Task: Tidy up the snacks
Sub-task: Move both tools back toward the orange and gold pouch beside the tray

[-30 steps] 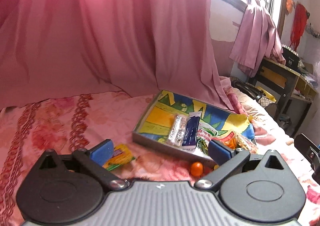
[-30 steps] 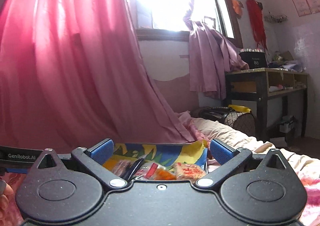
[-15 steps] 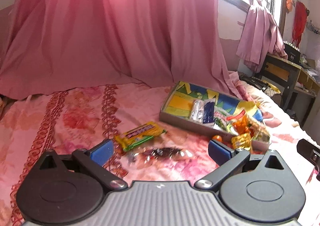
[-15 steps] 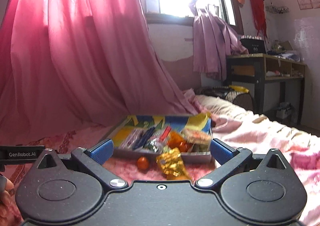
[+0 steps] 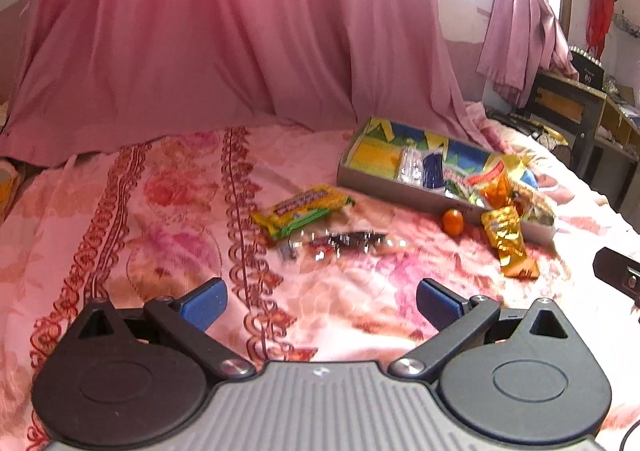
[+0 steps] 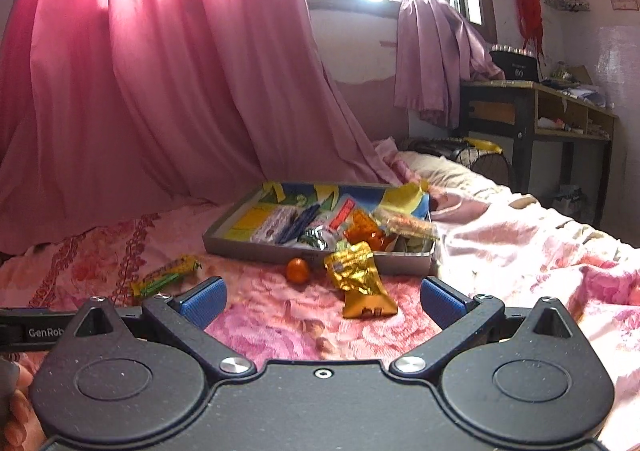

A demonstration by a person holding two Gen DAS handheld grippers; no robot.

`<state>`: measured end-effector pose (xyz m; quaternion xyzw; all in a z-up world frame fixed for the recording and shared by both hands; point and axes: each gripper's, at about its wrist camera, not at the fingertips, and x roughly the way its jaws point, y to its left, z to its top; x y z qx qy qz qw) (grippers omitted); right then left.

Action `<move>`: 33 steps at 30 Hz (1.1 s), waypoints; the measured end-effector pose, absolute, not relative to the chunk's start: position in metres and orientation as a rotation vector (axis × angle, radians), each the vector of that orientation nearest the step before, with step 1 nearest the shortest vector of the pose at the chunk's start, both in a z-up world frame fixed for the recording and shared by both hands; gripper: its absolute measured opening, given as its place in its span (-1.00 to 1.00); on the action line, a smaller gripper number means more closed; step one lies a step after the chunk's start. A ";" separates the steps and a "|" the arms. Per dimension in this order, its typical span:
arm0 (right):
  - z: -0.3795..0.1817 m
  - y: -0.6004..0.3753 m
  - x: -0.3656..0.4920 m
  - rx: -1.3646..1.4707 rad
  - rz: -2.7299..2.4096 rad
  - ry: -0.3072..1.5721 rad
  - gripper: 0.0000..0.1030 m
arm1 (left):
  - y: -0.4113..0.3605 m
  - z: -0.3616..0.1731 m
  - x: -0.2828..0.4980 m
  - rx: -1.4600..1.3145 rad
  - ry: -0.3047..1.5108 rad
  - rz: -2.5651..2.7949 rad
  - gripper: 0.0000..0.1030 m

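the left gripper (image 5: pixel 322 301) hangs over a bed covered by a pink floral bedsheet (image 5: pixel 140 211), its blue-padded jaws spread wide with nothing between them. the right gripper (image 6: pixel 323 301) is likewise spread wide and empty above the same sheet.

in the left wrist view, a shallow grey cardboard tray with a blue, yellow and green patterned lining (image 5: pixel 376 183) lies on the bed at about 1 o'clock from the gripper. inside it sit a clear silvery packet (image 5: pixel 412 169) and a dark blue packet (image 5: pixel 434 171) side by side, then a heap of green, red and orange wrappers toward the tray's right end; i cannot tell these apart one by one. a small round orange sweet (image 5: pixel 453 220) rests on the sheet just beside the tray's near wall. a crinkled gold foil packet (image 5: pixel 508 243) lies at 2 o'clock, its top end leaning on the tray's near right corner. a yellow and green wrapped bar (image 5: pixel 302 209) lies on the sheet at 12 o'clock, well apart from the tray. just nearer than it is a clear, shiny wrapper with dark contents (image 5: pixel 344 242), blurred.

in the right wrist view, the tray stands at 12 o'clock, the gold packet and orange sweet just ahead of the jaws, the yellow bar at 10 o'clock.

a pink curtain (image 5: pixel 240 31) hangs behind the bed.
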<state>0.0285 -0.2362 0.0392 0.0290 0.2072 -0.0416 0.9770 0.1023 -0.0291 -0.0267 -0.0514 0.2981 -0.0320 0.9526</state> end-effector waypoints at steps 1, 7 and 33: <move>0.038 -0.237 0.030 0.059 -0.085 0.428 0.99 | -0.029 -0.029 0.102 -0.102 0.613 -0.066 0.99; 0.032 -0.242 0.038 0.084 -0.099 0.484 0.99 | -0.033 -0.035 0.102 -0.082 0.641 -0.075 0.99; 0.013 -0.267 0.063 0.187 -0.196 0.675 0.99 | -0.047 -0.044 0.121 -0.057 0.728 -0.063 0.99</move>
